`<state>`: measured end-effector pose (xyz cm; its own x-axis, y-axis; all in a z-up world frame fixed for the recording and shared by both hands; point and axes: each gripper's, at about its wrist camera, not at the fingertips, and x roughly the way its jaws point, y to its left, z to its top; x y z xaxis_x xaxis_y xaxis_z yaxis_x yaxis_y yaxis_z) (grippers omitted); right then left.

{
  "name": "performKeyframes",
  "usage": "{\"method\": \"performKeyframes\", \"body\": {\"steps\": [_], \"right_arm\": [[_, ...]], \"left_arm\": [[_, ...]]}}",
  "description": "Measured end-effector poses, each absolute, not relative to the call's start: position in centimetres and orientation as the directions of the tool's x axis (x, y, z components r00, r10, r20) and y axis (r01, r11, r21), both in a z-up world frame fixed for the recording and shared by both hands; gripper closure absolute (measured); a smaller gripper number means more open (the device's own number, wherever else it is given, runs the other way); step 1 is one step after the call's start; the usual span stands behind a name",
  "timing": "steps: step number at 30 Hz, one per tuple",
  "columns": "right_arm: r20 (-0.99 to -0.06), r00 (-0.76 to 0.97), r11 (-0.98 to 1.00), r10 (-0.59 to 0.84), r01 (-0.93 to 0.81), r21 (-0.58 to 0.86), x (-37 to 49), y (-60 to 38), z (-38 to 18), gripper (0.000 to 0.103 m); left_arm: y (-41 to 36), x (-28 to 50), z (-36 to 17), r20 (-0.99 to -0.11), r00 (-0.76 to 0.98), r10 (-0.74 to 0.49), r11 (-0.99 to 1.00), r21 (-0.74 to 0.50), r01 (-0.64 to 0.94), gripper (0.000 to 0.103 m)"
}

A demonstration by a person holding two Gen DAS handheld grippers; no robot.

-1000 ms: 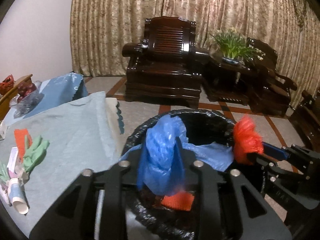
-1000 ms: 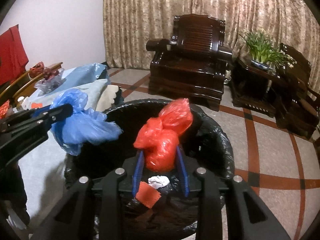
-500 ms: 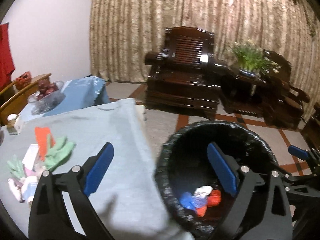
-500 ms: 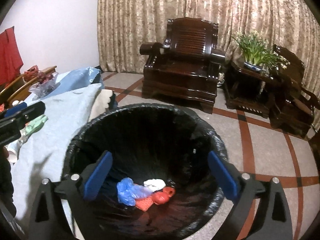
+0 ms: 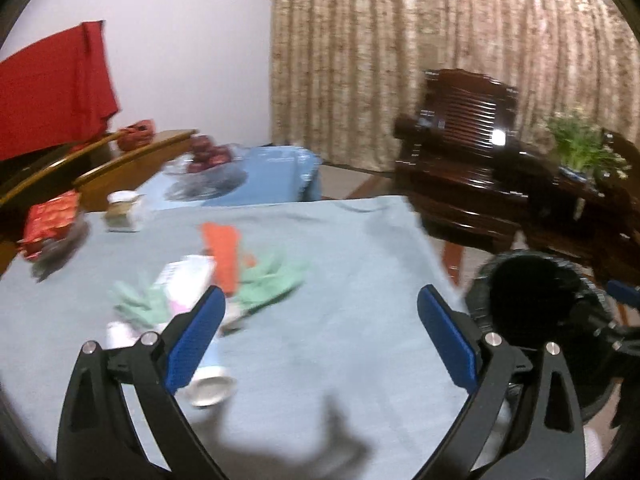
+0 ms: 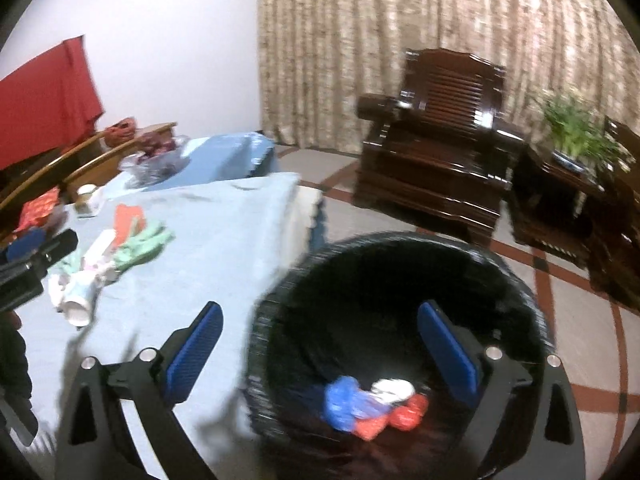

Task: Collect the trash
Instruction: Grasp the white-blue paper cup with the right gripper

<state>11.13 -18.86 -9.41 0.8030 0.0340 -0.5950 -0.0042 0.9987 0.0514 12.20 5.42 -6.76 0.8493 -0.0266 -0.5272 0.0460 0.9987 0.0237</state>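
Observation:
My left gripper (image 5: pixel 320 340) is open and empty above the table with the light blue cloth (image 5: pixel 340 248). Ahead of it lies a trash pile: an orange wrapper (image 5: pixel 222 250), green gloves (image 5: pixel 276 280), a white packet (image 5: pixel 186 280) and a tipped paper cup (image 5: pixel 208 386). My right gripper (image 6: pixel 320 344) is open and empty above the black-lined trash bin (image 6: pixel 400 256). A blue bag (image 6: pixel 346 402), a red bag (image 6: pixel 408 414) and white paper (image 6: pixel 390 390) lie at the bin's bottom. The pile also shows in the right wrist view (image 6: pixel 132 240). The bin shows at right in the left wrist view (image 5: pixel 532 300).
A small jar (image 5: pixel 122 212), a red packet (image 5: pixel 50 216) and a bowl of red fruit (image 5: pixel 208 158) stand at the table's far side. A dark wooden armchair (image 6: pixel 440 152) and a side table with a green plant (image 6: pixel 572 136) stand beyond the bin. The left gripper shows at the left edge (image 6: pixel 36 252).
Both grippers opened and dropped the blue and red bags into the bin. Both views have since swung left toward the table; the left gripper now faces the trash pile.

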Motion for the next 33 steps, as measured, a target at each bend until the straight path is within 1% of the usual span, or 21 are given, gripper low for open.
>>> {"method": "performKeyframes", "body": {"steps": [7,15,23,33], "right_arm": [[-0.577,0.804,0.990,0.142,-0.115,0.084,13.2,-12.6,-9.6,0.007],[-0.568,0.775,0.960,0.277,-0.253,0.123,15.5,-3.7,-10.8,0.009],[-0.594,0.725,0.928,0.349,-0.354,0.113,17.0,3.0,-12.5,0.013],[-0.650,0.640,0.888,0.410,-0.442,0.125,18.6,9.1,-15.5,0.030]], "left_arm": [[13.1,10.9,-7.3,-0.539,0.835,0.108,0.994,0.048,-0.097,0.009],[19.3,10.2,-8.3,-0.550,0.812,0.196,0.979,0.059,-0.196,0.009],[24.8,10.6,-10.5,-0.583,0.773,0.249,0.960,0.043,-0.276,0.009],[27.4,10.9,-12.4,-0.610,0.749,0.258,0.952,0.030,-0.304,0.009]]}}
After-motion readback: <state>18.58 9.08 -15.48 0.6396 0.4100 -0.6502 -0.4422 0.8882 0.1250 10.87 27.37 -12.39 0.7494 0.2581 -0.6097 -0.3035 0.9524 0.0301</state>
